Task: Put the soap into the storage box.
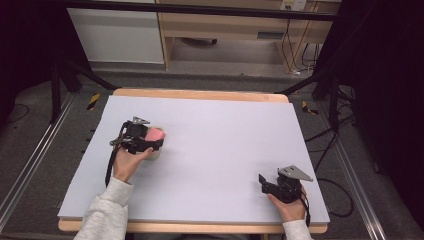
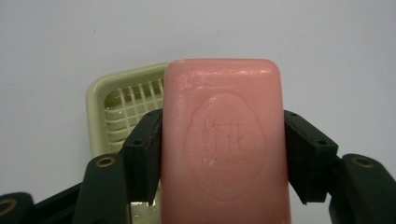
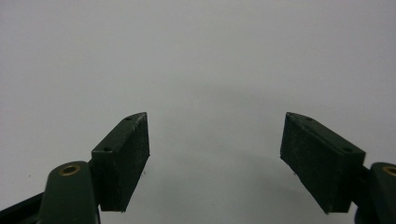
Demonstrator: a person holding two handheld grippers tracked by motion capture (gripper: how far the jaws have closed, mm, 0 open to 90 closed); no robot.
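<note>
Left gripper [image 2: 223,154] clenched on the pink soap bar [image 2: 224,144], pads on its two long sides, bar's long axis running out along the jaws. It's held at the left of the table [image 1: 215,150], just above the pale green soap dish [image 2: 122,109], which lies just beyond and left of the bar in the left gripper view. Likely next: lower the soap into the dish. Right gripper [image 1: 274,185] released, nothing between the jaws, near right edge, well apart.

A pink soap bar [image 2: 224,144], embossed with an oval emblem, is clamped by its long sides above a pale green slotted soap dish [image 2: 123,105], which lies flat near the tabletop's left edge.
</note>
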